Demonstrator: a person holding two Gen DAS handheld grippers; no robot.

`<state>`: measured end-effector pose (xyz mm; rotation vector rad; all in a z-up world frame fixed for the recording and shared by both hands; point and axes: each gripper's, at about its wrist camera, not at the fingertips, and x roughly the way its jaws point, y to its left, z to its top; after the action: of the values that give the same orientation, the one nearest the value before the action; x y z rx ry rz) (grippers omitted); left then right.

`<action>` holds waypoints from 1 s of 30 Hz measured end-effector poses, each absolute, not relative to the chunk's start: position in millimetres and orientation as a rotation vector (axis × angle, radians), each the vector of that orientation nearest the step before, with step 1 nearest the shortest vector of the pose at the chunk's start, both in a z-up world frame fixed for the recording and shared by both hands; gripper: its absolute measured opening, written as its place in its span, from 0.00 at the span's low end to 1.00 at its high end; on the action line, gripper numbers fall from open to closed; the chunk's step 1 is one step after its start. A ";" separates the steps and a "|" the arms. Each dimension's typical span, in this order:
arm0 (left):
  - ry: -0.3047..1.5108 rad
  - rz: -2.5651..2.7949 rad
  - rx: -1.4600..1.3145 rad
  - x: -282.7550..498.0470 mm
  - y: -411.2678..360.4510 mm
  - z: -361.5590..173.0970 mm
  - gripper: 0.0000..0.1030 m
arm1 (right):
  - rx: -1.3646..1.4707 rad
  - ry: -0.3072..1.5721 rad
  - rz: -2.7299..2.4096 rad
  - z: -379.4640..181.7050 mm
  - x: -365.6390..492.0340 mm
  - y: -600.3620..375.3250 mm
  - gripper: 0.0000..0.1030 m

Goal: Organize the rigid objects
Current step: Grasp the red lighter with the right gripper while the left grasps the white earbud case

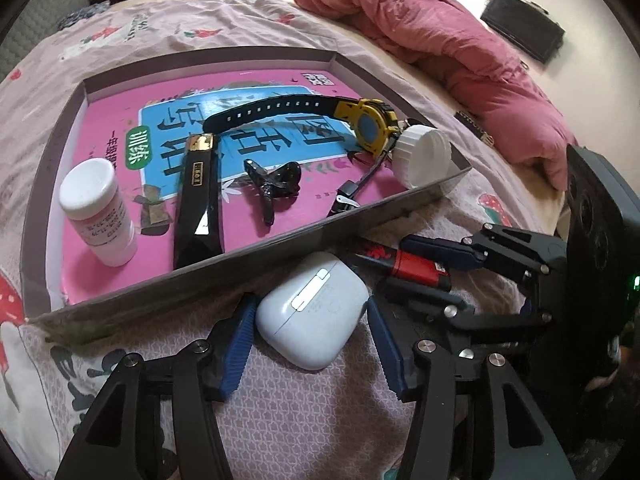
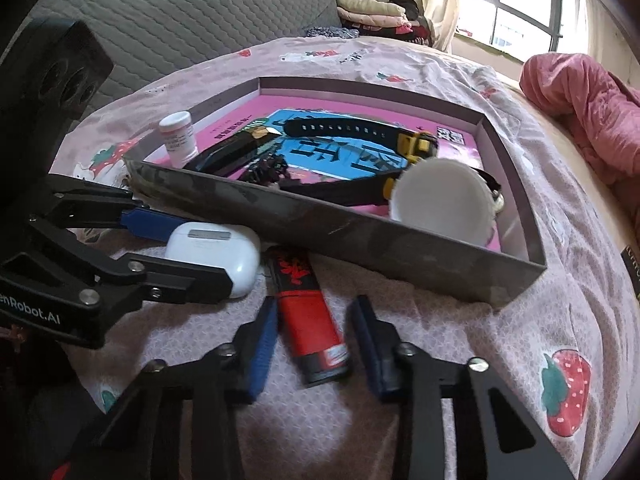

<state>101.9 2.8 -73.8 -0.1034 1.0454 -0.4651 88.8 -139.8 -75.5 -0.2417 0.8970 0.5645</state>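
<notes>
Left wrist view: earbud case (image 1: 314,310), white, smooth, light, likely slippery; lies on the bedsheet (image 1: 304,412) just near of the tray (image 1: 280,236), between the left gripper (image 1: 314,354) pads, released, not pressing; take it across its flat sides. Right wrist view: lighter (image 2: 308,320), red-black, stiff, light; between the right gripper (image 2: 316,344) pads, gaps both sides, released; take it mid-body.

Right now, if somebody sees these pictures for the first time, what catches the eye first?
Probably the shallow box on the bed, with a bright pink book on its bottom and a yellow watch lying on it. In front of the box, the white earbud case sits between the open jaws of the left gripper, and the red lighter between those of the right gripper.
</notes>
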 end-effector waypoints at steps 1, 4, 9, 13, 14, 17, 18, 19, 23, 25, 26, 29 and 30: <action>1.040 -0.469 -0.087 101.3 0.7 -73.8 0.56 | -0.237 0.900 0.564 -75.1 89.0 -141.3 0.34; 1.021 -0.477 -0.018 100.6 -7.1 -73.2 0.57 | -0.234 0.903 0.560 -73.4 87.7 -146.5 0.31; 1.001 -0.498 0.076 101.7 -19.9 -75.8 0.59 | -0.188 0.925 0.549 -70.4 89.1 -159.2 0.30; 0.996 -0.509 0.124 105.6 -27.5 -79.3 0.60 | -0.146 0.939 0.536 -71.0 92.2 -165.9 0.30; 0.995 -0.504 0.119 106.5 -27.5 -79.9 0.61 | -0.150 0.937 0.534 -71.3 92.0 -165.2 0.30; 0.985 -0.461 0.085 106.8 -30.0 -81.2 0.63 | -0.170 0.930 0.527 -72.2 91.0 -161.1 0.30; 0.984 -0.435 0.070 106.8 -31.4 -82.2 0.64 | -0.171 0.930 0.527 -72.6 91.0 -160.9 0.30; 0.982 -0.408 0.062 106.2 -34.3 -82.3 0.65 | -0.169 0.931 0.525 -73.0 91.5 -160.9 0.30; 0.987 -0.313 0.000 108.2 -36.4 -81.5 0.64 | -0.100 0.949 0.525 -72.9 96.0 -171.1 0.30; 0.990 -0.262 -0.031 109.6 -36.3 -81.4 0.62 | -0.103 0.947 0.525 -72.2 95.7 -171.4 0.30; 0.994 -0.232 -0.042 109.8 -37.4 -81.4 0.62 | -0.124 0.941 0.523 -71.7 94.8 -168.9 0.29; 0.997 -0.191 -0.045 107.1 -38.9 -81.0 0.63 | -0.134 0.935 0.525 -70.2 93.7 -169.5 0.29; 0.999 -0.183 -0.053 106.0 -38.2 -80.3 0.63 | -0.128 0.936 0.527 -70.1 93.8 -170.6 0.29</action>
<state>106.0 -38.2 -80.3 -0.0528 0.9987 -0.1830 93.8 -170.6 -70.1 -0.1277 0.9356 0.5274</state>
